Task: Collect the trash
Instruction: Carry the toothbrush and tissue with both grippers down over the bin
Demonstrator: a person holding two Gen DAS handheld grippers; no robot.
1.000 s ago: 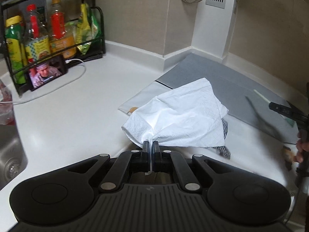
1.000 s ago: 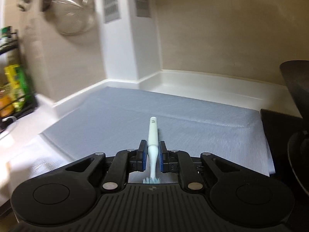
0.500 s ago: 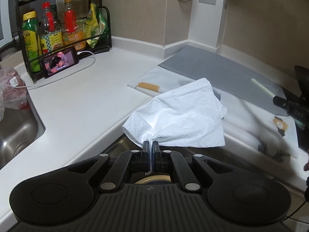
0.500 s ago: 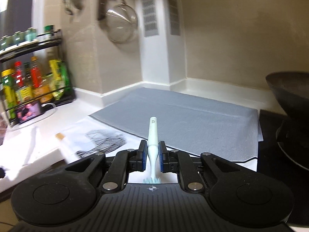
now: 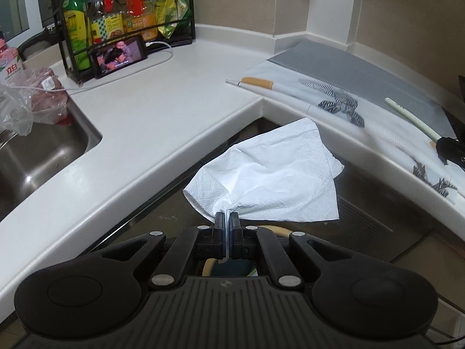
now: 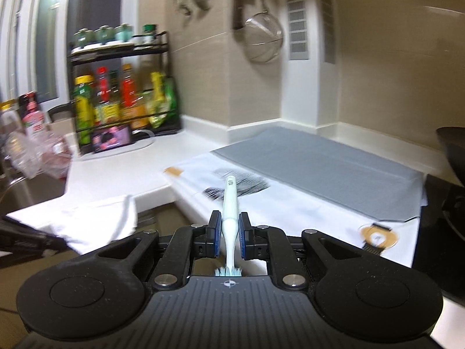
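Tissue (image 5: pixel 270 174) in left claw (image 5: pixel 227 220), now off the counter (image 5: pixel 151 133).

"立白" on pink bottle (image 5: pixel 10 67); other labels unreadable.

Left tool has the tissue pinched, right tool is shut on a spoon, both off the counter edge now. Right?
Not quite. The right tool is shut on a toothbrush, not a spoon: the right wrist view shows its bristles at the near end. The left tool does pinch the tissue.
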